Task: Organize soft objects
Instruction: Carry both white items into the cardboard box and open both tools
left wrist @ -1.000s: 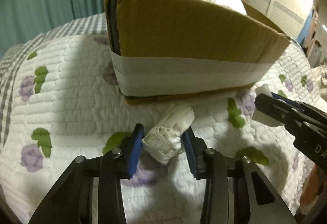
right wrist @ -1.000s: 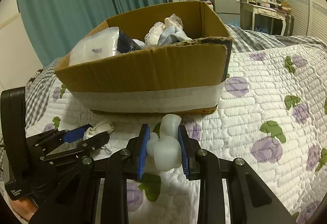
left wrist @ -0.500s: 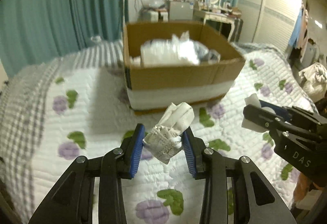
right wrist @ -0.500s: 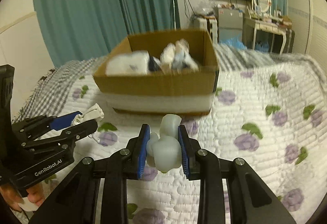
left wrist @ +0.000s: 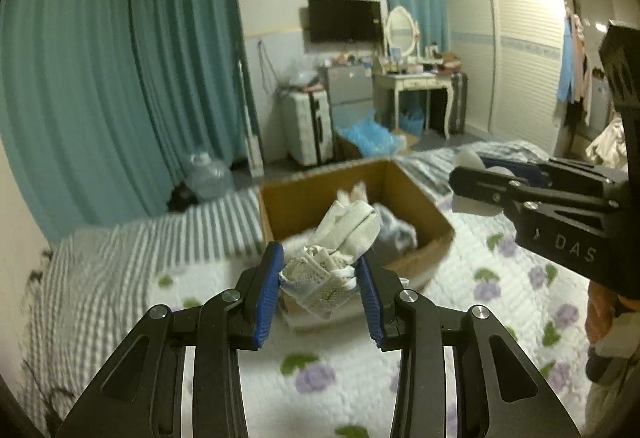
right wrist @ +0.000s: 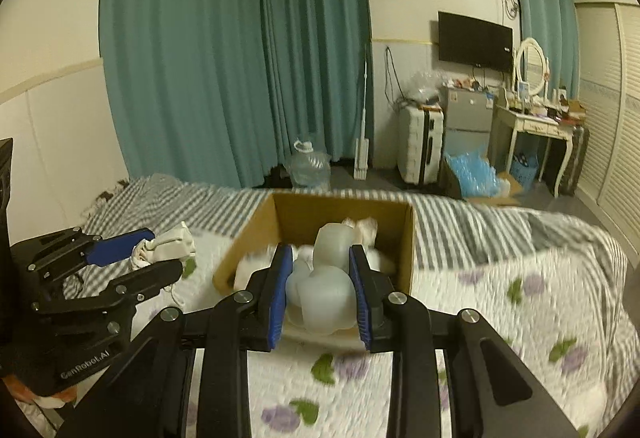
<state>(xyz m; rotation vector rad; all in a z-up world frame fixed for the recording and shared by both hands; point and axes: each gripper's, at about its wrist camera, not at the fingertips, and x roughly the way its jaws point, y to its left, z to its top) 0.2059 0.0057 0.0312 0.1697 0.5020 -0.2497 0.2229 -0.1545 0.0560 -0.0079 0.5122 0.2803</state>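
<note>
My left gripper is shut on a white rolled sock bundle and holds it high above the bed, in front of the open cardboard box. The bundle also shows in the right wrist view. My right gripper is shut on a pale soft white toy, held high over the near side of the box. The box holds several soft white and dark items. The right gripper also shows at the right of the left wrist view.
The box stands on a bed with a white floral quilt and a grey striped blanket. Beyond the bed are teal curtains, a water jug, a suitcase and a dressing table.
Both grippers have risen well above the bed with their loads. The box now appears smaller and lower, seen from above, and the room behind has come into view.
</note>
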